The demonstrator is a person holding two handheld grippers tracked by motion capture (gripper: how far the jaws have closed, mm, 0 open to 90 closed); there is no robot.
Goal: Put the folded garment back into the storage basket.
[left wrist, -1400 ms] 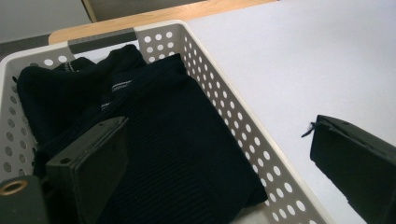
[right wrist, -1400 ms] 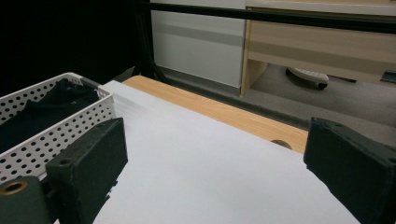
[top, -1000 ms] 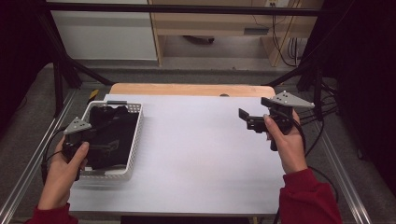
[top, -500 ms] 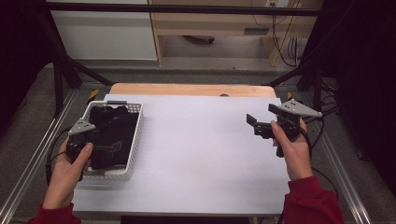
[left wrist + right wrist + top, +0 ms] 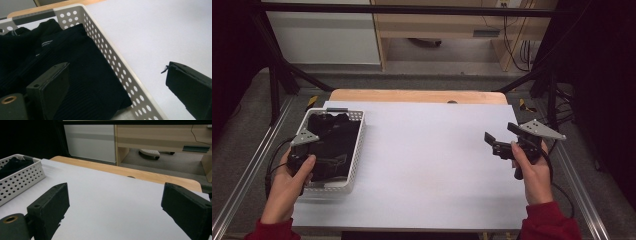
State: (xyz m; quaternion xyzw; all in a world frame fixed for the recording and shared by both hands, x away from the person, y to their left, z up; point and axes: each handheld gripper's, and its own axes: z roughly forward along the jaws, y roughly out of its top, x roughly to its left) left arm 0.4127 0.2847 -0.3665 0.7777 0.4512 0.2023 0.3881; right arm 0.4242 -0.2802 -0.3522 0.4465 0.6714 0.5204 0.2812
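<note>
A white perforated basket (image 5: 357, 150) stands at the table's left and holds folded black clothing (image 5: 334, 137). My left gripper (image 5: 314, 152) hovers open over the basket's near part. In the left gripper view, one jaw hangs over the black clothing (image 5: 75, 50) and the other over the white tabletop, so the left gripper (image 5: 116, 66) straddles the basket's wall (image 5: 112, 57). My right gripper (image 5: 499, 134) is held open above the table's right side, with nothing between its jaws. The right gripper (image 5: 115, 187) faces across the white sheet, with the basket (image 5: 20, 180) far off to its left.
A white sheet (image 5: 427, 160) covers the table, and a wooden strip (image 5: 412, 96) shows along its far edge. Metal rails (image 5: 247, 170) run along both sides. Beyond the table stand a white cabinet (image 5: 90, 142) and a wooden desk (image 5: 160, 137).
My right gripper has drifted right and nearer to the person, still open. The left gripper has shifted slightly right over the basket.
</note>
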